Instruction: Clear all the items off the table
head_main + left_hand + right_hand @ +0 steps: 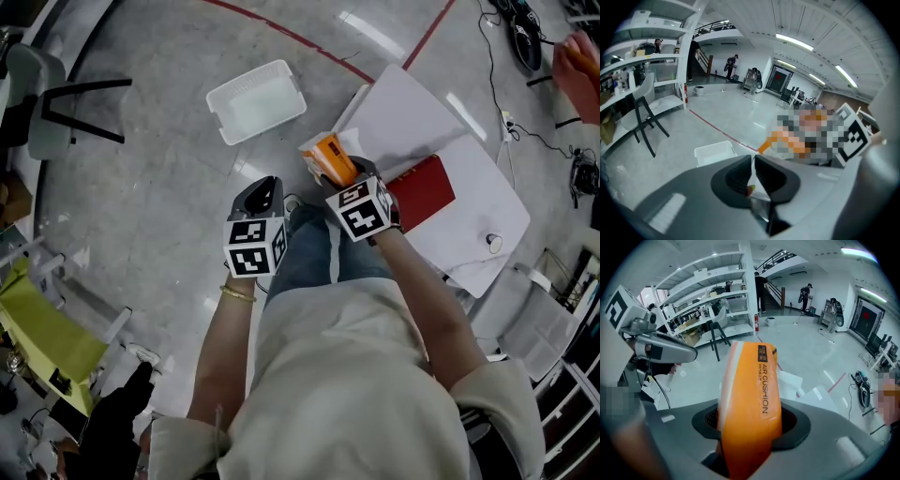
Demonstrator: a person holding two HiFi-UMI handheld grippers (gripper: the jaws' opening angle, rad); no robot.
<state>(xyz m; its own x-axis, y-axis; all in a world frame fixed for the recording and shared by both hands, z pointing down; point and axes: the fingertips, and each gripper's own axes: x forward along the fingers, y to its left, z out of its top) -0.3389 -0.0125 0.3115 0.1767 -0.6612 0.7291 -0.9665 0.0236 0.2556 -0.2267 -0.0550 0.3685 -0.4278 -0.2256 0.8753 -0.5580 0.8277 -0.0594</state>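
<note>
right claw (pixel 750 420) is clamping the soft orange air-cushion pack (pixel 750 380), holding it off the white counter (pixel 412 122), guessing it's going in the white plastic floor basket (pixel 255 101); left claw (pixel 753 176) is hanging clenched

Bare floor (pixel 159 187) ahead up to white bin (pixel 255 100): open run, nothing in the way. Table (pixel 412 122) corner sits just right of that lane, beside orange pack (pixel 331 160) in R tongs (pixel 343 175). Chair (pixel 42 94) far left, cables (pixel 536 135) far right, well apart.
</note>
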